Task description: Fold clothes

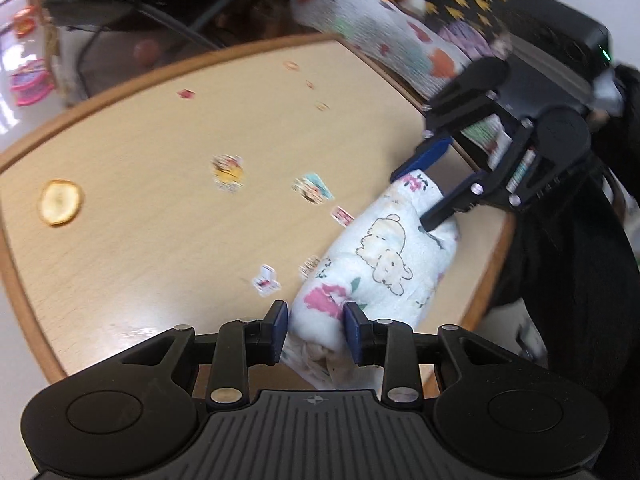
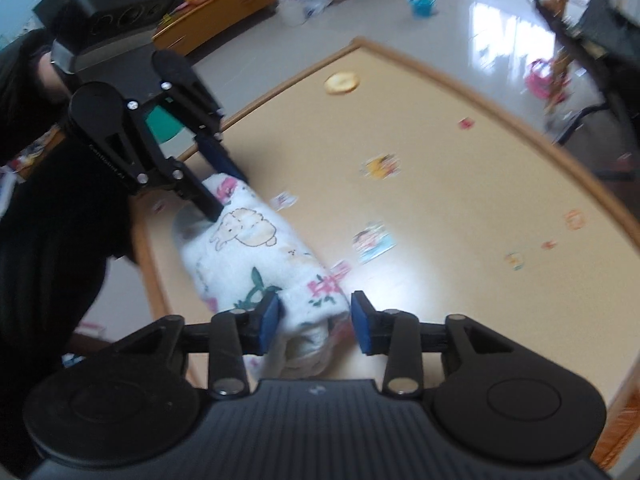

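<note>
A folded white garment (image 1: 384, 256) printed with bears and pink flowers lies as a thick bundle near the edge of the tan table (image 1: 160, 200). My left gripper (image 1: 316, 328) straddles one end of it; the blue pads stand on both sides without squeezing, so it is open. My right gripper (image 1: 412, 200) straddles the other end. In the right wrist view the garment (image 2: 248, 248) lies between my right gripper's (image 2: 316, 320) pads with a gap beside one pad, so it is open too. The left gripper (image 2: 226, 196) stands over the far end.
Small stickers and a round yellow slice (image 1: 60, 202) dot the table (image 2: 440, 200). More patterned clothes (image 1: 400, 32) are piled beyond the table's far side. A person in dark clothing (image 2: 48, 240) stands at the near edge. Toys and furniture lie on the shiny floor (image 2: 460, 20).
</note>
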### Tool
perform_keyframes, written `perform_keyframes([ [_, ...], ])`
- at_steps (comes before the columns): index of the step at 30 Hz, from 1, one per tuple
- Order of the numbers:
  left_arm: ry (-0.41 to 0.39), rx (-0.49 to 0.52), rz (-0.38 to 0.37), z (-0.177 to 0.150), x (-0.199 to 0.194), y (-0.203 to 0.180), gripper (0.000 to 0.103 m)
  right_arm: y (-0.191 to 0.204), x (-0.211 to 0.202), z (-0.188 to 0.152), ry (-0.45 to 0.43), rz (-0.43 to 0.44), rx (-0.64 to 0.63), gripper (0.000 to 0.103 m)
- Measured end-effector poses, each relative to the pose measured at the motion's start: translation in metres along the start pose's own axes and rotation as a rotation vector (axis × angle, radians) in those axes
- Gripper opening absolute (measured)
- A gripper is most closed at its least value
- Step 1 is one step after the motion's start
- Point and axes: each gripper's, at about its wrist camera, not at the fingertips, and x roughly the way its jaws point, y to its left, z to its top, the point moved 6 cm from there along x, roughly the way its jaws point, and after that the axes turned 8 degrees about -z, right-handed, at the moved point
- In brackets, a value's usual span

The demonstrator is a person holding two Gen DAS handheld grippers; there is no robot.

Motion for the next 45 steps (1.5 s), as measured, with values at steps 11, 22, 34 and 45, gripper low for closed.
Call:
perform_keyframes([
  [11, -0.185, -0.179, 0.077, -0.003, -0.006, 0.012, 0.05, 0.006, 0.016, -0.019, -0.062, -0.196, 0.076, 0.047],
  [22, -0.283, -0.285, 0.157, -0.002, 0.0, -0.002, 0.055, 0.018, 0.02, -0.025, -0.142, -0.371, 0.118, 0.054],
  [34, -0.451, -0.45, 0.245, 0.001, -0.04, -0.027, 0.055, 0.017, -0.018, -0.029, -0.311, -0.362, 0.459, 0.054],
  [45, -0.46, -0.583, 0.322, -0.009, -0.027, -0.059, 0.056, 0.012, 0.014, -0.046, -0.289, -0.479, 0.609, 0.055],
])
